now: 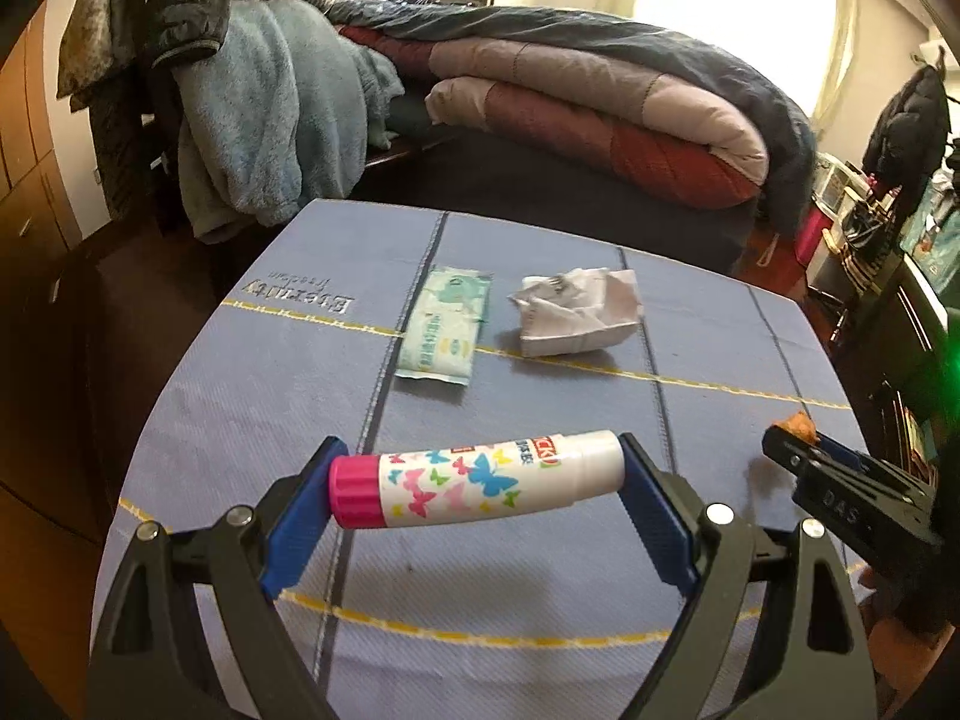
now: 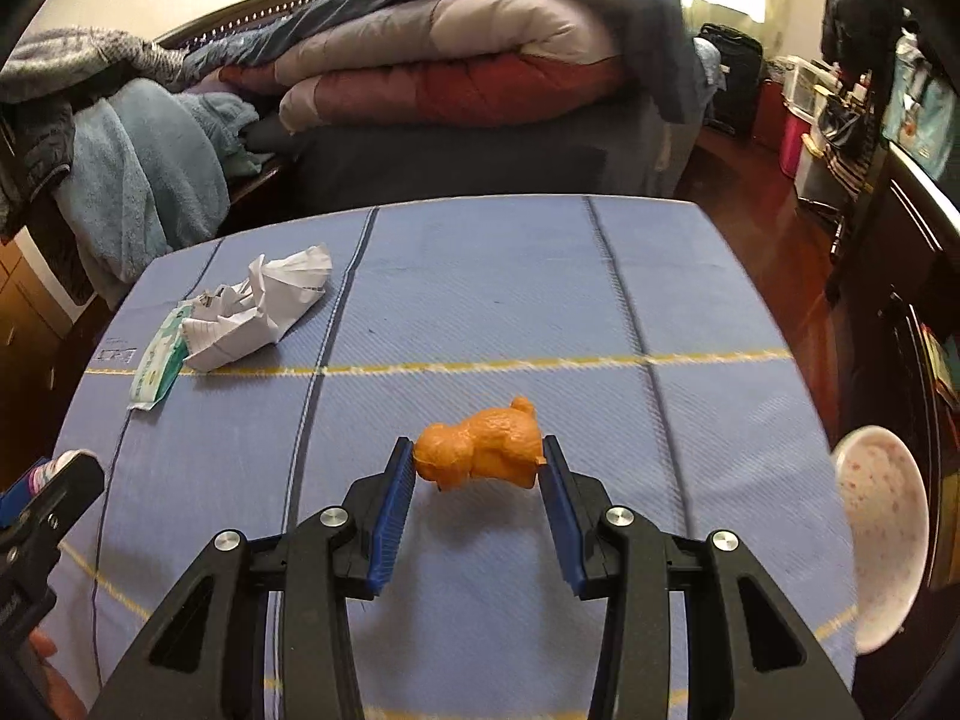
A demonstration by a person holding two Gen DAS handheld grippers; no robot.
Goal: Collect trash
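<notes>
the blue-clothed counter (image 2: 480, 300) still carries crumpled paper (image 2: 264, 312) and a wipes packet (image 2: 153, 375) far left of the right gripper (image 2: 477, 462), whose fingers clamp an orange toy (image 2: 480, 447); nearer left gripper (image 1: 477, 483) grips a glue stick (image 1: 474, 477) crosswise.

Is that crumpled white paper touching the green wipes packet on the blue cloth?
Apart. In the left wrist view, a clear strip of blue cloth shows between the crumpled white paper and the flat green wipes packet. The right wrist view only makes them overlap.
</notes>
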